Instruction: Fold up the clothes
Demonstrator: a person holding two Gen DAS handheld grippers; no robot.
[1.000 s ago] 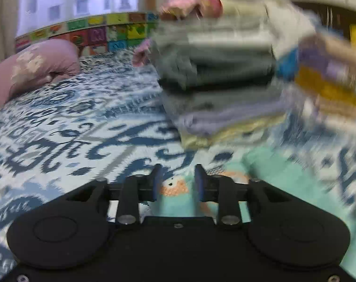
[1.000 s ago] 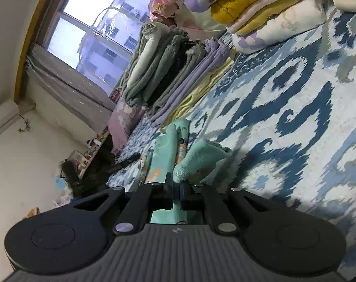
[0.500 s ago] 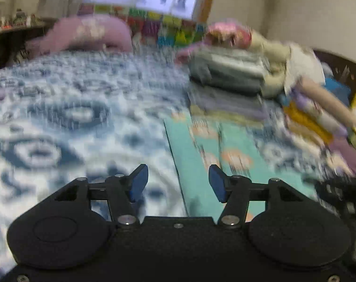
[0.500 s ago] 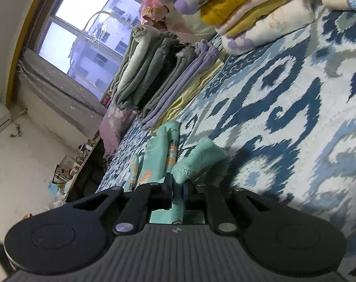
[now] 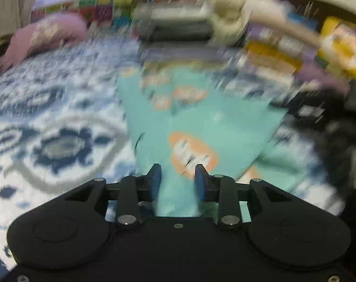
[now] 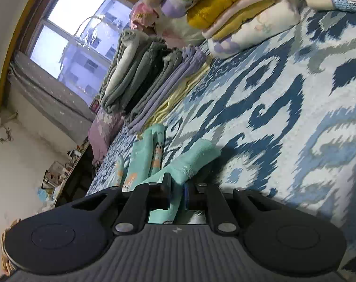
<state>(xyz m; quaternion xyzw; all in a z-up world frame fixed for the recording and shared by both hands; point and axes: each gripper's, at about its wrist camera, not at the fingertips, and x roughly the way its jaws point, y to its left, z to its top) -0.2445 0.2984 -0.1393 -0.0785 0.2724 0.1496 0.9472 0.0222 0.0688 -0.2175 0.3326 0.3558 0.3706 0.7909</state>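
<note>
Teal children's garment with orange cartoon prints (image 5: 201, 127), spread lengthwise on the bed's blue-and-white patterned cover (image 5: 51, 127), far end reaching toward a stack of folded grey, lilac and pale yellow clothes (image 6: 154, 80). Left gripper (image 5: 177, 175) low over the near end of the garment, jaws partly spread and just now closing, teal cloth lying between the blue pads (image 5: 156, 183) without being pressed; view heavily blurred. Right gripper (image 6: 178, 185) at a bunched fold of the same teal cloth (image 6: 192, 157), fold running up between the jaws, which have just been easing apart; narrow gap visible beside the cloth on the right pad's side, so firm pinching cannot be told. Second pile of yellow, pink and floral white folded items (image 6: 236, 7) farther back on the bed. Pink floral pillow (image 5: 48, 33) near the window (image 6: 79, 33).
</note>
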